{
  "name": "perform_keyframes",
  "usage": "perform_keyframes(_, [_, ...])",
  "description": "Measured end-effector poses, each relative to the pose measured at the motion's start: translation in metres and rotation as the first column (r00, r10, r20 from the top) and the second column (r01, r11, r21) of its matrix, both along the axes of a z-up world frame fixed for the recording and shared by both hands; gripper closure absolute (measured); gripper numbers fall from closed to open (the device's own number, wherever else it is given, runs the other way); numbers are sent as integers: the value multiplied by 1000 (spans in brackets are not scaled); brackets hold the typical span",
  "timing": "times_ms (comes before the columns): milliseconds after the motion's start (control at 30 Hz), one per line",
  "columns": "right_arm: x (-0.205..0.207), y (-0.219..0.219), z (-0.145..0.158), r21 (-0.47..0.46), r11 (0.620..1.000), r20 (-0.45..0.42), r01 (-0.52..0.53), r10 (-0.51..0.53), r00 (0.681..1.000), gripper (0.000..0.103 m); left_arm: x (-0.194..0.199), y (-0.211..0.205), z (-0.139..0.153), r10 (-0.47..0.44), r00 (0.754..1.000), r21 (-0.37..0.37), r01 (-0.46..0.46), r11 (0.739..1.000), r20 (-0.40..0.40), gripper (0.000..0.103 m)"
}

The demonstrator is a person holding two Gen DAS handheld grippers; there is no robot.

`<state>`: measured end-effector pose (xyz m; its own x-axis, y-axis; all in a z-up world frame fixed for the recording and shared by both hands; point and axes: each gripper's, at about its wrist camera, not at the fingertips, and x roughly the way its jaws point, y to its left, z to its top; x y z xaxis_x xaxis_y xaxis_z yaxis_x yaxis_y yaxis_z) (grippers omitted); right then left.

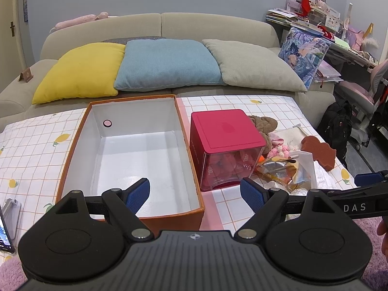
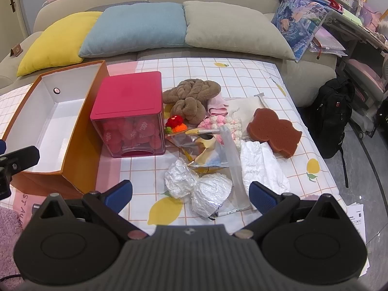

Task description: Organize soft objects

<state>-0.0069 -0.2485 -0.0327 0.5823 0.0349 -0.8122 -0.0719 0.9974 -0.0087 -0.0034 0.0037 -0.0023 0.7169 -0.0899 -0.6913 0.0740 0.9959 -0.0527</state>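
Both grippers are hovering with fingers spread, nothing between them — the soft things are waiting ahead.

The right gripper (image 2: 190, 195) is facing crumpled plastic (image 2: 197, 188) just beyond its fingertips; the brown plush (image 2: 191, 94) and sponge (image 2: 274, 132) are lying farther out, and closing now would likely be grabbing wrappers instead. The left gripper (image 1: 195, 194) is pointing over the empty orange box (image 1: 72, 145), beside the red container (image 1: 225, 131). A lemon-print cloth (image 2: 242, 70) is covering the table — sofa cushions behind.
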Motion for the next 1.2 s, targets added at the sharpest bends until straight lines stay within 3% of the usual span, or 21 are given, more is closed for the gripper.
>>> perform_keyframes(200, [-5,-7,-7,7,1000,8,-11,11,1000,4,2,-8,1,-47,999,-18,47,999,-15,9])
perform_keyframes(400, [-8,-27,-19,15,999,23,-38,37,999,20,10,-28,-2,-172,984,-96,167,981,-53,20])
perform_keyframes(667, [-1,-78,-37,13,999,-6,43,-43,999,36,41,-66,-23,-284,950,-248,245,937,-133,21])
perform_keyframes(800, [7,-102,-46,15,997,-6,74,-74,997,40,62,-87,-49,-295,927,-371,196,908,-232,19])
perform_keyframes(967, [27,-125,-63,-14,998,-3,66,-66,998,40,85,-105,-86,-242,904,-488,43,872,-353,17])
perform_keyframes(1100, [48,-148,-82,60,992,-74,110,-105,992,39,98,-120,-107,-187,895,-507,-49,860,-404,14])
perform_keyframes(1200, [61,-160,-91,139,978,-110,157,-142,984,26,106,-128,-122,-150,878,-502,-114,857,-455,14])
